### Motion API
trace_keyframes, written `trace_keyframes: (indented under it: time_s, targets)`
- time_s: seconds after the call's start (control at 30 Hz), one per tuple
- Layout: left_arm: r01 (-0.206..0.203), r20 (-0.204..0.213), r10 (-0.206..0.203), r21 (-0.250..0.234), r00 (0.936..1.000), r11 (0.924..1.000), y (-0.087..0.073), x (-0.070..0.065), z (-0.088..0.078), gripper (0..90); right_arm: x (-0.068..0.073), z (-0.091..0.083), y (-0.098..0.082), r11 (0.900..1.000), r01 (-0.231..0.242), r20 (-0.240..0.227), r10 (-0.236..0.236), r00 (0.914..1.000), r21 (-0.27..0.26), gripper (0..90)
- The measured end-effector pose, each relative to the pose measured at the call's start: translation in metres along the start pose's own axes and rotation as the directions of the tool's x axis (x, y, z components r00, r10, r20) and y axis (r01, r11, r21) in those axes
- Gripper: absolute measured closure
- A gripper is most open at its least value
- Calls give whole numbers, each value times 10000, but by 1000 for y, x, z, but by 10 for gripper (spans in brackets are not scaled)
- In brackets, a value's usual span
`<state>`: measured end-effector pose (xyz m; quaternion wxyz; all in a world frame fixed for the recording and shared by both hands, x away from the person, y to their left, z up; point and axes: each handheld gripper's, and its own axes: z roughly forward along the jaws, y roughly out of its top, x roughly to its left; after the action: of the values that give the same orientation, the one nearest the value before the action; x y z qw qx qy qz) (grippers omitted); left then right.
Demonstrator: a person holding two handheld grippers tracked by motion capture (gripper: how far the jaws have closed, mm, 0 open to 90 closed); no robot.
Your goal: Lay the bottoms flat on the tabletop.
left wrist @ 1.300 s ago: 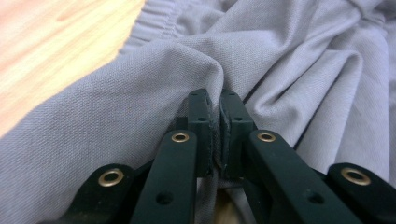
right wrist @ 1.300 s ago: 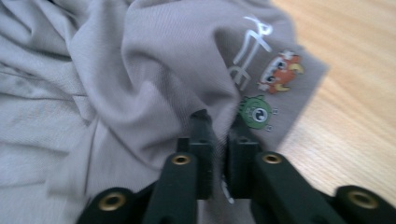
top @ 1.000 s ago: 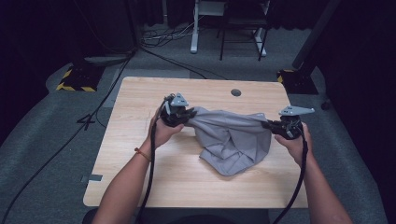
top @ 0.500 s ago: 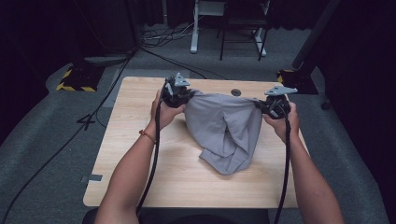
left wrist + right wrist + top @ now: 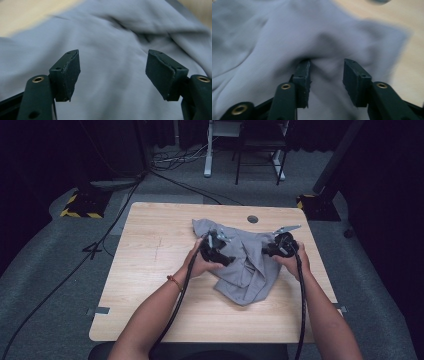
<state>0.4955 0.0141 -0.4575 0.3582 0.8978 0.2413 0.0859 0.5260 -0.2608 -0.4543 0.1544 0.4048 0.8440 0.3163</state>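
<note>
We hold the left gripper (image 5: 216,249) over the grey cloth (image 5: 247,270), which lies crumpled on the table (image 5: 150,270), right of centre toward three o'clock. Its jaws have just been opening and stand spread wide above the fabric, pinching nothing. Our right gripper (image 5: 278,248) sits at the cloth's three o'clock edge. Its jaws have also just been opening, now partly apart, with a ridge of cloth (image 5: 325,63) rising between them but not squeezed.
</note>
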Motion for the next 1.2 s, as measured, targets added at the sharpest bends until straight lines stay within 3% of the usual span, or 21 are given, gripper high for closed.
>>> trace_keyframes:
  time_s: [0.03,0.07,0.1,0.13,0.23,0.43,0.5,0.57,0.6,0.77,0.87,0.97,1.0,1.07,1.13,1.17,1.2]
  targets:
    - [-124,191,118,314,9997,9994,-3,-5,8,308,3,2,-4,9998,49,-196,-46,9998,169,574]
    - [-124,191,118,314,9997,9994,-3,-5,8,333,7,5,-8,9993,214,-222,-207,9995,318,582]
    - [-451,272,427,967,9987,9943,-9,-12,23,394,11,7,-13,9982,374,-408,-355,9985,467,590]
    - [-428,536,374,1037,9979,9937,-12,-13,26,429,14,8,-17,9977,432,-568,-402,9976,529,594]
    - [-387,815,317,854,9962,9956,-17,-13,22,482,21,7,-26,9963,588,-809,-536,9953,622,597]
    - [-991,1066,852,1323,9906,9862,-30,-24,5,508,39,-5,-44,9937,987,-1569,-893,9836,530,589]
    - [-1099,1379,936,1156,9860,9872,-51,-33,-11,508,47,-11,-53,9939,1017,-1896,-921,9775,416,565]
    - [-1088,1407,928,1105,9857,9879,-57,-35,-17,508,58,-18,-61,9910,1216,-2104,-1072,9717,568,509]
    - [-1019,1456,864,1026,9856,9895,-68,-40,-26,508,62,-20,-64,9886,1384,-2214,-1222,9675,591,502]
    - [-1235,1779,1033,1064,9786,9866,-93,-52,-50,508,79,-33,-74,9819,1735,-2881,-1450,9466,759,448]
    - [-1398,1963,1149,1177,9738,9832,-101,-59,-58,495,81,-46,-69,9818,1868,-2991,-1680,9393,354,441]
    - [-1502,1925,1235,1310,9735,9799,-107,-65,-65,464,71,-63,-53,9867,1519,-2861,-1623,9443,-585,436]
    - [-1576,1826,1338,1227,9740,9798,-108,-66,-65,438,67,-68,-43,9860,1388,-2648,-1589,9511,-928,431]
    - [-1454,1498,1277,1138,9804,9828,-110,-64,-67,369,61,-69,-28,9832,1310,-2385,-1585,9581,-1270,422]
    - [-1304,1423,1156,1000,9831,9864,-110,-62,-68,336,59,-66,-19,9829,1280,-2366,-1567,9589,-1323,413]
    - [-956,1208,865,710,9889,9929,-112,-56,-71,317,56,-52,2,9810,1390,-2170,-1663,9619,-1353,410]
    - [-825,1046,755,640,9916,9945,-112,-51,-72,306,55,-46,8,9814,1434,-2112,-1681,9629,-1273,409]
